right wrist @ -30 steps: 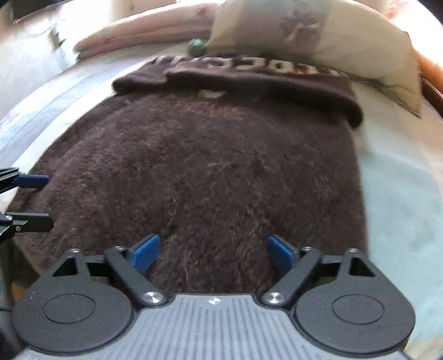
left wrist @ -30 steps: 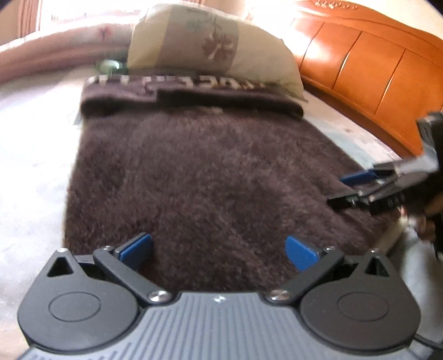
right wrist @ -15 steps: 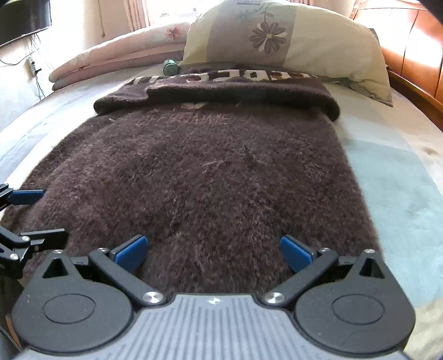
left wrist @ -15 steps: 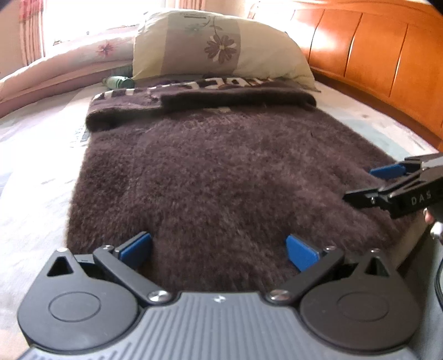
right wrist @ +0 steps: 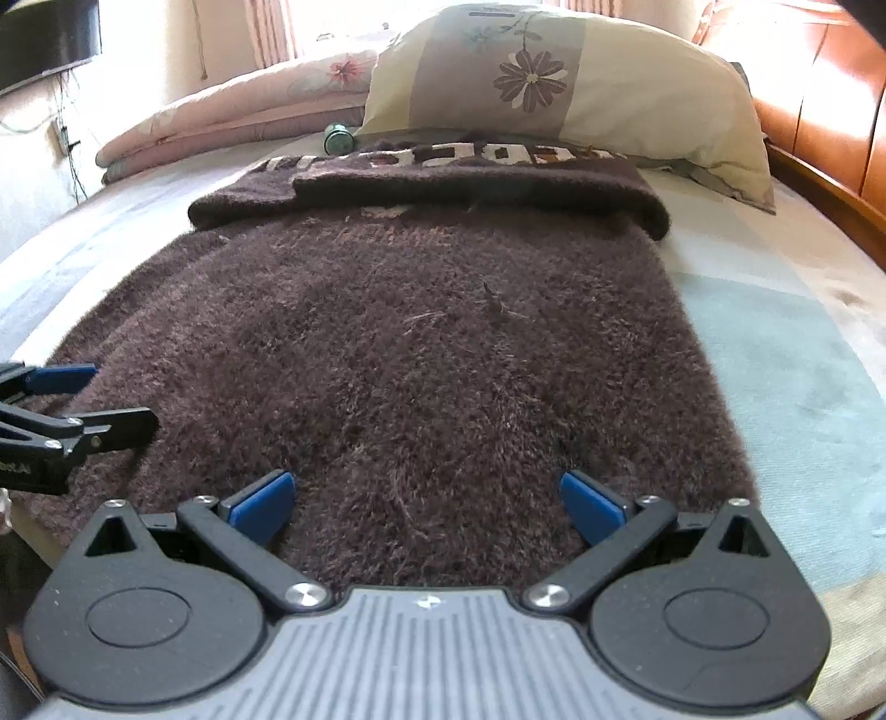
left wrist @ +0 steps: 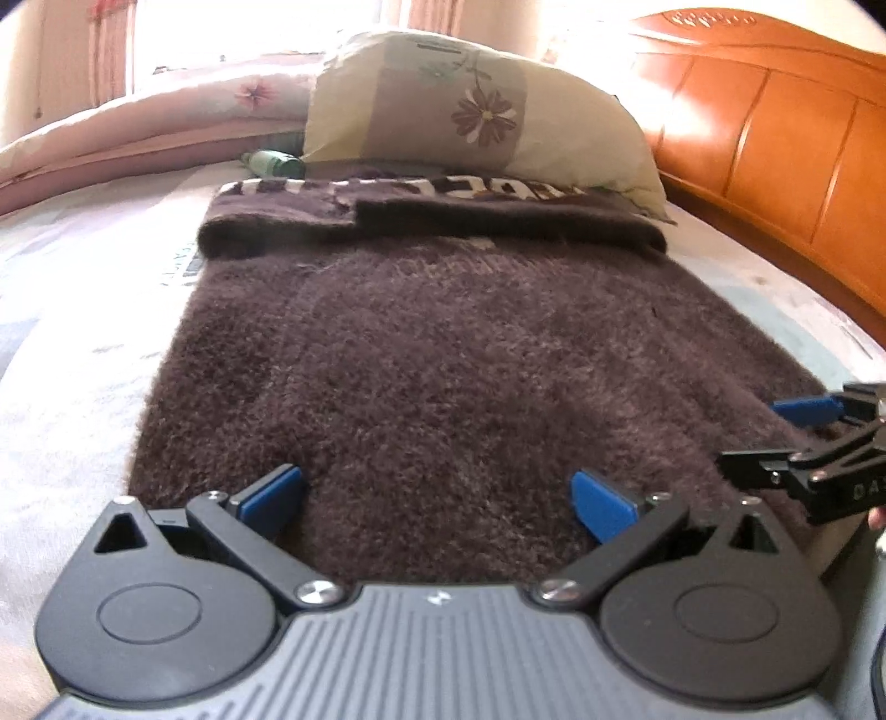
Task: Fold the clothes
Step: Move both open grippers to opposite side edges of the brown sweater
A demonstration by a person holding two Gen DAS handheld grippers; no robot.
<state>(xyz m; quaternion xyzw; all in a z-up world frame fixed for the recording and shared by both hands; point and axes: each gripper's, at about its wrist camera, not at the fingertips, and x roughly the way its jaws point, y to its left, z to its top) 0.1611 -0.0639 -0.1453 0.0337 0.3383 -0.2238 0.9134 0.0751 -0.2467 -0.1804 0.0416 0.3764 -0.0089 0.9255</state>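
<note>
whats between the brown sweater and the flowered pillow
Nothing separates them: the brown sweater's folded, lettered far end reaches the flowered pillow. A small green bottle sits beside the pillow's left corner. The right wrist view shows it best.

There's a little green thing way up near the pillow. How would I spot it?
Start at the flowered pillow by the wooden headboard. At its left corner, past the brown sweater's lettered folded edge, lies a small green bottle on its side. It is the only hard, shiny object among the soft bedding.

A bed with a pale sheet (right wrist: 786, 354) stands against an orange wooden headboard (left wrist: 775, 149). A floral pillow (right wrist: 559, 83) and folded pink quilt (right wrist: 232, 111) lie at its far side. Bright daylight pours through curtains (right wrist: 271, 27) behind them.
</note>
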